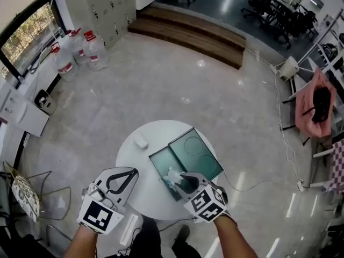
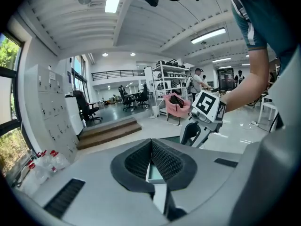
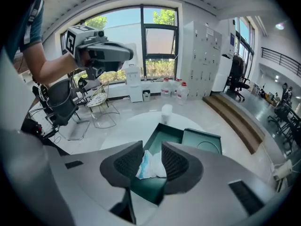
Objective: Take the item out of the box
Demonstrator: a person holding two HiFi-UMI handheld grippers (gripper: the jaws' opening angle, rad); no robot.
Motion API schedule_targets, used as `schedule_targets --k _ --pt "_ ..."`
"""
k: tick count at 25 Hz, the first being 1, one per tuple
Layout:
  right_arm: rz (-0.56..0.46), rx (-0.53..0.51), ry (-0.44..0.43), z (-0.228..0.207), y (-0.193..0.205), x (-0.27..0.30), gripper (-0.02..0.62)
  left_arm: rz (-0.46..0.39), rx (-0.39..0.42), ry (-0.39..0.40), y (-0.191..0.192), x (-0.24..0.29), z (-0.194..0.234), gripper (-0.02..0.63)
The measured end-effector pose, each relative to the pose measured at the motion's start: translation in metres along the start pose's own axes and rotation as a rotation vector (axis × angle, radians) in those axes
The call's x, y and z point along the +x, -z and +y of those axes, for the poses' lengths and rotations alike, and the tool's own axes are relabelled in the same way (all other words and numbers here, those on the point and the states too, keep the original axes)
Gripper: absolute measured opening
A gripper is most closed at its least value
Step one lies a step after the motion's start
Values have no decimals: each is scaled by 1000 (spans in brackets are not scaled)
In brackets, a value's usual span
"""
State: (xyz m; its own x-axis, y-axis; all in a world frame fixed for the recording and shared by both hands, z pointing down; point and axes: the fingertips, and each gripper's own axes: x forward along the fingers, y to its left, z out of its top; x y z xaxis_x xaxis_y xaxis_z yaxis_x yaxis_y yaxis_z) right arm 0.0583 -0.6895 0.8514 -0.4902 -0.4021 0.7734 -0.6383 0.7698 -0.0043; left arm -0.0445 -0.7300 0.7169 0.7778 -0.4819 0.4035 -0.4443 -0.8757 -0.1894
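The right gripper (image 3: 151,149) hangs over an open green box (image 3: 165,136) on a round white table (image 1: 131,160), its jaws spread wide. A crumpled white item (image 3: 150,166) lies in the box, directly between the two jaws, and neither pad clearly presses on it. The box's lid (image 3: 203,140) lies flat just beyond the jaw tips, to their right. The left gripper (image 2: 151,142) is clenched tip to tip, with the box ahead of it

Table (image 1: 131,152): one. On it: one box (image 1: 161,163), one crumpled white item (image 1: 173,176), one small white cylinder (image 1: 141,142). On floor: three water jugs (image 1: 63,63).
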Motion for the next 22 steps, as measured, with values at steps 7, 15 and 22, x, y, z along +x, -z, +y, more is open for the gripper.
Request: schedule_targets --k 7,15,22 --pt "152 -50 -39 -1 32 85 137 28 -40 14 62 21 24 20" --pt "298 -118 -17 -1 71 164 137 39 -82 20 123 31 38 20" --pt "399 -194 46 0 93 211 104 38 -125 16 171 24 47 20"
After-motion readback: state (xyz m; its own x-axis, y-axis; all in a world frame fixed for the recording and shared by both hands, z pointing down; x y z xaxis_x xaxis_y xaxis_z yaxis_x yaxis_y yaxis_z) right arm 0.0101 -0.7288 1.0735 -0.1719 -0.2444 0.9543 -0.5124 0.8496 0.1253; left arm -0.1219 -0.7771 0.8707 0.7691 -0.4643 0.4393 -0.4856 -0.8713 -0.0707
